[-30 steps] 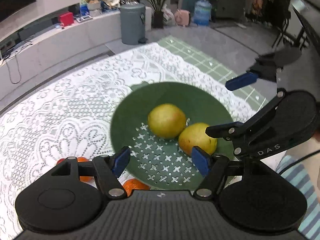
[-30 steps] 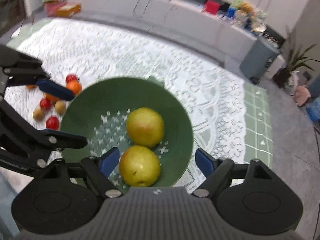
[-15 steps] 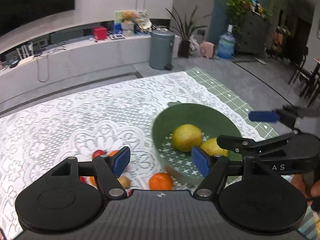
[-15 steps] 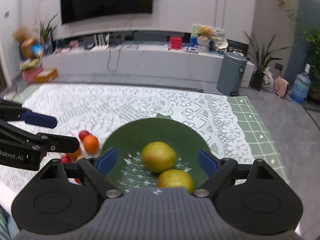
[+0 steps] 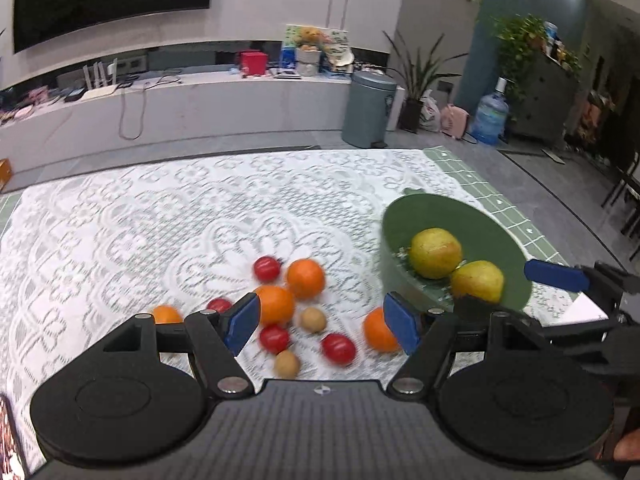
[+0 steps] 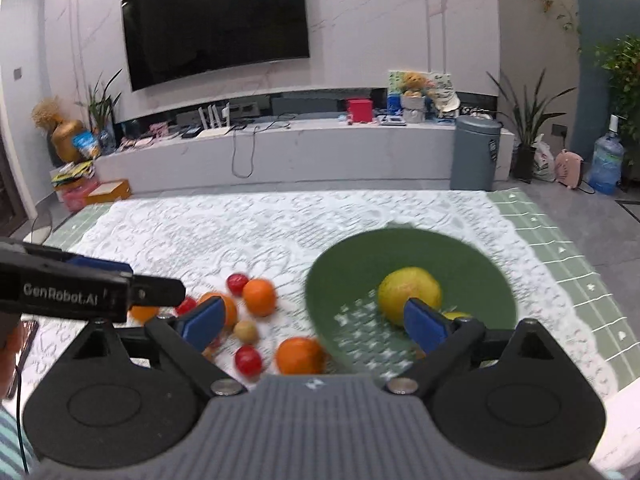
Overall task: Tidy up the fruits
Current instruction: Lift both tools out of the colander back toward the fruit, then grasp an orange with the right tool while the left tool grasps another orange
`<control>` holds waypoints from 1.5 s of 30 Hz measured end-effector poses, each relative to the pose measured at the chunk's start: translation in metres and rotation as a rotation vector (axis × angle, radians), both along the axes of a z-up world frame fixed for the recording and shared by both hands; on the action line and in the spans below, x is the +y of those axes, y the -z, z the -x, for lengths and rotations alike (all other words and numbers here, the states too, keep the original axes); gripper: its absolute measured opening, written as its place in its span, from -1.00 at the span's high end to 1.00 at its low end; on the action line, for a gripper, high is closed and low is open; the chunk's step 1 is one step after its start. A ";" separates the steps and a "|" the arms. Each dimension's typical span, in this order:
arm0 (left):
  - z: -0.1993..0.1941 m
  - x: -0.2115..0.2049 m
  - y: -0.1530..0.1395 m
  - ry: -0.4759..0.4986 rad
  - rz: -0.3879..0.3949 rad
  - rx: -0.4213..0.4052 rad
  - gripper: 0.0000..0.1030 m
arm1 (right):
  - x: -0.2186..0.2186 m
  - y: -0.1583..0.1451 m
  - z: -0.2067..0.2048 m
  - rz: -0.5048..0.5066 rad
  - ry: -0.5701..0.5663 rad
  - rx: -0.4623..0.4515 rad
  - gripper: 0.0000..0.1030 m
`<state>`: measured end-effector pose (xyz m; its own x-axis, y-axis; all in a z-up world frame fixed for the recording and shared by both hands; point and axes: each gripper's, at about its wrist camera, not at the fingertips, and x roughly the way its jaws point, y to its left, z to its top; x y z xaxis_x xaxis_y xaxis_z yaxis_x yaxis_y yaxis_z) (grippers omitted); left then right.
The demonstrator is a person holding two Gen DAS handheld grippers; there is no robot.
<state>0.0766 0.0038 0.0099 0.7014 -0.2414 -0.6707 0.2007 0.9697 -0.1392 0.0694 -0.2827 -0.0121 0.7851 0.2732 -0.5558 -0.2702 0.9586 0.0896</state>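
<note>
Left wrist view: my left gripper (image 5: 322,322) hangs with fingers wide, holding nothing, above loose oranges (image 5: 305,278) and cherry tomatoes (image 5: 338,349) mid-worktop. Toward the right edge, the green bowl (image 5: 448,210) holds two yellow pears (image 5: 435,253). My right gripper (image 6: 312,322) is opening its fingers, also empty.

a green bowl (image 5: 480,220) sits on the right of the lace-covered table (image 5: 160,220), holding two yellow-green pears (image 5: 435,253) side by side. to its left lie loose fruits: four oranges (image 5: 305,278), four small red tomatoes (image 5: 267,268) and two small tan round fruits (image 5: 313,319), clustered close together, one orange (image 6: 300,356) just beside the bowl's wall.
</note>
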 end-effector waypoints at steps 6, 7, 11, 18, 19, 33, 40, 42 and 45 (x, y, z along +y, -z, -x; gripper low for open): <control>0.015 0.024 0.018 -0.052 0.037 0.021 -0.61 | 0.027 0.017 0.012 0.035 -0.079 -0.003 -0.80; 0.017 0.028 0.022 -0.063 0.046 0.025 -0.61 | 0.030 0.020 0.014 0.038 -0.088 -0.002 -0.80; 0.023 0.042 0.033 -0.087 0.080 0.019 -0.61 | 0.043 0.031 0.015 0.053 -0.122 0.013 -0.80; 0.028 0.048 0.051 -0.085 0.071 0.015 -0.60 | 0.056 0.046 0.016 0.118 -0.172 0.012 -0.78; 0.029 0.049 0.055 -0.089 0.072 0.017 -0.60 | 0.058 0.048 0.015 0.130 -0.176 0.011 -0.78; 0.019 0.057 0.062 -0.145 0.015 -0.007 -0.54 | 0.077 0.067 0.000 0.241 -0.213 -0.003 -0.36; 0.001 0.063 0.063 -0.201 -0.105 -0.013 -0.48 | 0.091 0.082 -0.002 0.469 -0.220 -0.058 -0.13; -0.002 0.063 0.064 -0.203 -0.137 -0.022 -0.47 | 0.094 0.088 -0.001 0.523 -0.227 -0.071 -0.05; -0.007 0.063 0.068 -0.200 -0.192 -0.026 -0.47 | 0.098 0.096 -0.002 0.611 -0.232 -0.097 -0.02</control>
